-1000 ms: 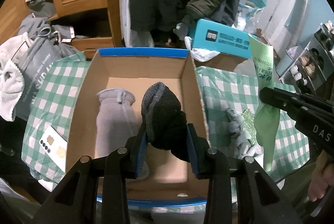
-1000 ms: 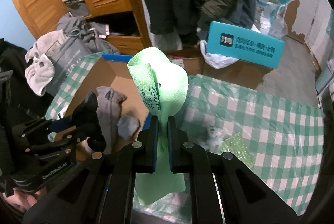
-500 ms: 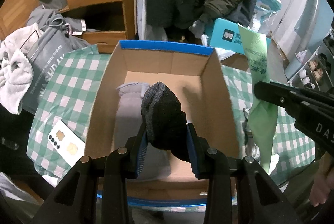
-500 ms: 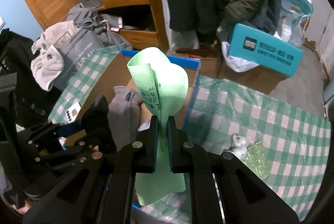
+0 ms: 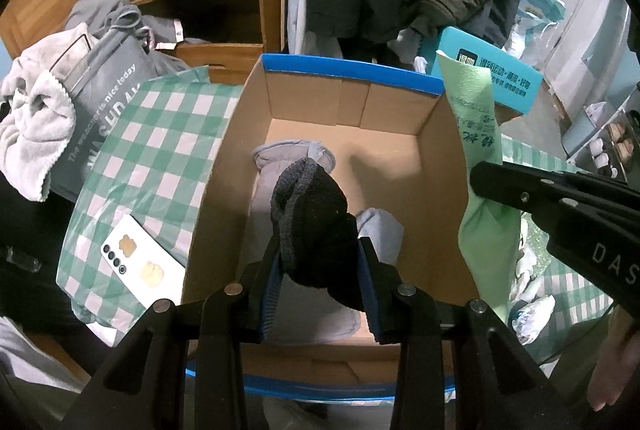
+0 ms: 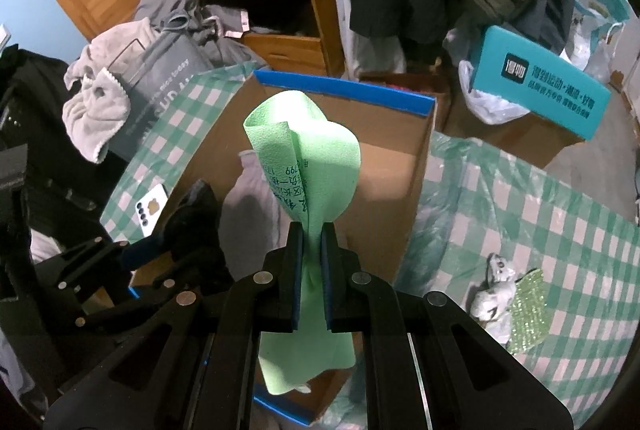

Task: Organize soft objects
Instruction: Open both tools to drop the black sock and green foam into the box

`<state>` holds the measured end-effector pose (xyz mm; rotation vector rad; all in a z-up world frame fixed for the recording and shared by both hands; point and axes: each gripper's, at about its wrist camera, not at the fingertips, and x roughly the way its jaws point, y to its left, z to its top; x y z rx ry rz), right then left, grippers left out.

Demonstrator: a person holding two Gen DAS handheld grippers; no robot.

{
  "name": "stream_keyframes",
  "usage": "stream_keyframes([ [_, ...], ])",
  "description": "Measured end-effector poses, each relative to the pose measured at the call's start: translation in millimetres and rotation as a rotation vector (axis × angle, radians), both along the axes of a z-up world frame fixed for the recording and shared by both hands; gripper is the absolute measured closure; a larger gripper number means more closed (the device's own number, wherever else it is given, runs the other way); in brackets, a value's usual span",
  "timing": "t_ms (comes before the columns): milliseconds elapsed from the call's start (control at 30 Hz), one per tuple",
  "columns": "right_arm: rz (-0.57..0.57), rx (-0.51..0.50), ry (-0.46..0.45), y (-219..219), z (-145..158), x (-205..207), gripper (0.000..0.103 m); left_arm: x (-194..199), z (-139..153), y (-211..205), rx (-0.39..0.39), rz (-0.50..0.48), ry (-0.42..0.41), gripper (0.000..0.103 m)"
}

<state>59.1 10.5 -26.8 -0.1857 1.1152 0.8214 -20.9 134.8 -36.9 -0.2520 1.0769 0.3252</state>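
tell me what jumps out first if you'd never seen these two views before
Most striking is the bright green cloth pinched upright in the right tongs, over the right side of the open cardboard box. Next is the black sock clamped in the left tongs above the box's middle, where a grey garment lies on the bottom. The box sits on a green-checked tablecloth.
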Motion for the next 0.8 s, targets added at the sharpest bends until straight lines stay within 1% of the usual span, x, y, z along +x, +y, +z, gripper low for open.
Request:
stream_keyframes([
  [100, -0.001, -0.009, 0.010, 0.7, -2.4, 0.4, 0.091, 1.0, -1.4, -0.9, 0.009, 0.006, 0.005, 0.066],
  [133, -0.005, -0.012, 0.011, -0.3, -2.9, 0.8, 0.087, 1.0, -2.0, -0.5, 0.010, 0.006, 0.007, 0.065],
  [167, -0.008, -0.016, 0.014, -1.2, -3.3, 1.6, 0.078, 1.3, -2.3, -0.6, 0.010, 0.007, 0.009, 0.064],
  [233, -0.017, -0.016, 0.014, -4.7, -3.3, 2.6, 0.071, 1.7, -2.6, -0.8, 0.011, 0.008, 0.010, 0.063],
  [267, -0.024, -0.016, 0.012, -7.2, -2.8, 3.2, 0.068, 1.7, -2.7, -0.6, 0.012, 0.006, 0.010, 0.061],
  [300, -0.029, -0.016, 0.012, -8.8, -2.4, 3.3, 0.066, 2.1, -2.8, -1.3, 0.015, 0.004, 0.010, 0.055],
  [333, -0.037, -0.015, 0.012, -11.9, -1.8, 4.4, 0.060, 2.2, -2.8, -2.3, 0.023, 0.002, 0.008, 0.049],
  [367, -0.042, -0.015, 0.012, -14.3, -1.4, 5.5, 0.054, 2.3, -2.4, -3.4, 0.031, 0.001, 0.006, 0.047],
  [800, -0.129, -0.043, -0.014, -62.8, -4.6, 15.8, 0.047, 13.7, 3.3, -34.3, 0.071, -0.059, 0.017, 0.045],
])
